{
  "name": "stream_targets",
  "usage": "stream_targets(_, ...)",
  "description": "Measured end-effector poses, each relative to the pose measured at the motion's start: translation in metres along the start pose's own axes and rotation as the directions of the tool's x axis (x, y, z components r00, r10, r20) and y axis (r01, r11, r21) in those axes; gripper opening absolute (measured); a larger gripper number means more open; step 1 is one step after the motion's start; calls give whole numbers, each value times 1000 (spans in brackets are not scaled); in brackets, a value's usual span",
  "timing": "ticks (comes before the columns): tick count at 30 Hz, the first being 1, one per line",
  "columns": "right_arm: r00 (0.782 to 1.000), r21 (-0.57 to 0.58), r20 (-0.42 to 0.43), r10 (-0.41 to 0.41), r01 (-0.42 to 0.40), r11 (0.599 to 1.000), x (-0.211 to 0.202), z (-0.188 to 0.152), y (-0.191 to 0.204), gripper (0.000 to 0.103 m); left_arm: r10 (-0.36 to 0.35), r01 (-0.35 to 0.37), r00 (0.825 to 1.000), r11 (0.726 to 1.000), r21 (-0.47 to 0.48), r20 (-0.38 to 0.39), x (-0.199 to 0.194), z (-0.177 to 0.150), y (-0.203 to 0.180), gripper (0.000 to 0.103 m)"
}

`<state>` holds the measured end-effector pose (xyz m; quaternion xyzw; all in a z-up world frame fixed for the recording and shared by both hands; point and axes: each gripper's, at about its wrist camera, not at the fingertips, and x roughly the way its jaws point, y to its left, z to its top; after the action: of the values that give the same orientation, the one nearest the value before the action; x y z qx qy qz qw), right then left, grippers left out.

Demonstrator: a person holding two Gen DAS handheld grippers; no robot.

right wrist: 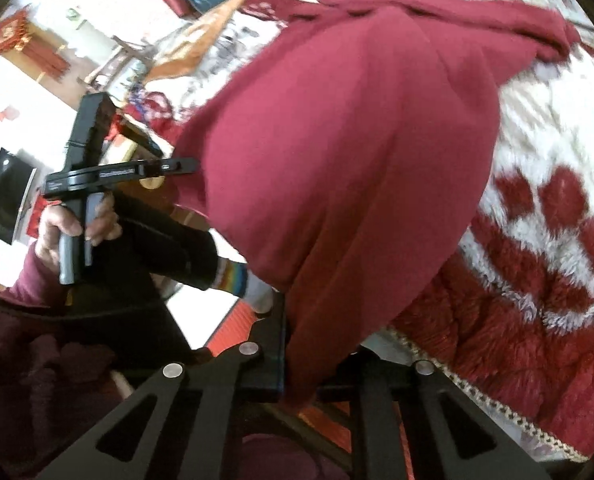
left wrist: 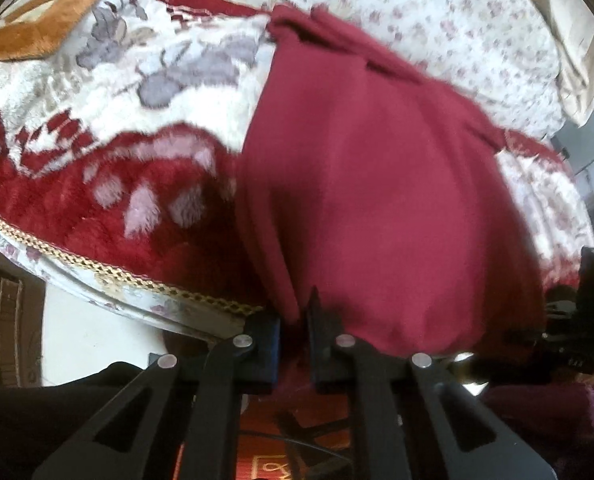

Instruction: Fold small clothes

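Left gripper: jaws drawn tight together, with a fold of the dark red garment pinched between the pads at its near hem.
Right gripper: jaws likewise closed to a narrow slit, clamped on another bunch of the same hem; the cloth squeezes down between the two pads.
Garment: one plain dark red piece, caught by both grippers along its near edge; from there it runs away up over the blanket, its far end crumpled in loose folds. In both wrist views it is blurred.
Person's hand: seen from the right wrist view, wrapped round the grey handle of the left gripper, a dark maroon sleeve behind it.
Striped sock: a foot in a rainbow-banded sock shows below the hem, over the pale floor.
Blanket: plush, red and cream with grey flowers, a gold braided trim along its near edge; it lies under the garment.
Floral sheet: pale with small purple sprigs, beyond the garment's far end.
Brown cushion: at the far left, resting on the blanket.
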<state>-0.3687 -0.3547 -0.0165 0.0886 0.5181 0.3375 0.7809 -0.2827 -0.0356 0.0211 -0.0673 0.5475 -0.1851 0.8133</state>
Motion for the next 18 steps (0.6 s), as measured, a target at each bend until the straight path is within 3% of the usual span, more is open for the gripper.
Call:
stream_targets(7, 993, 5, 84, 84, -85, 996, -38, 1, 12, 10, -58, 57, 995, 998, 13, 84, -50, 9, -1, 9)
stream_targets(12, 993, 41, 68, 99, -102, 994, -27, -1, 7, 10, -47, 46, 995, 999, 15, 86, -50, 16, 1, 9)
stream_targets(18, 985, 40, 115, 126, -131, 991, -46, 3, 8, 10, -52, 51, 992, 999, 17, 114, -58, 23, 0, 9)
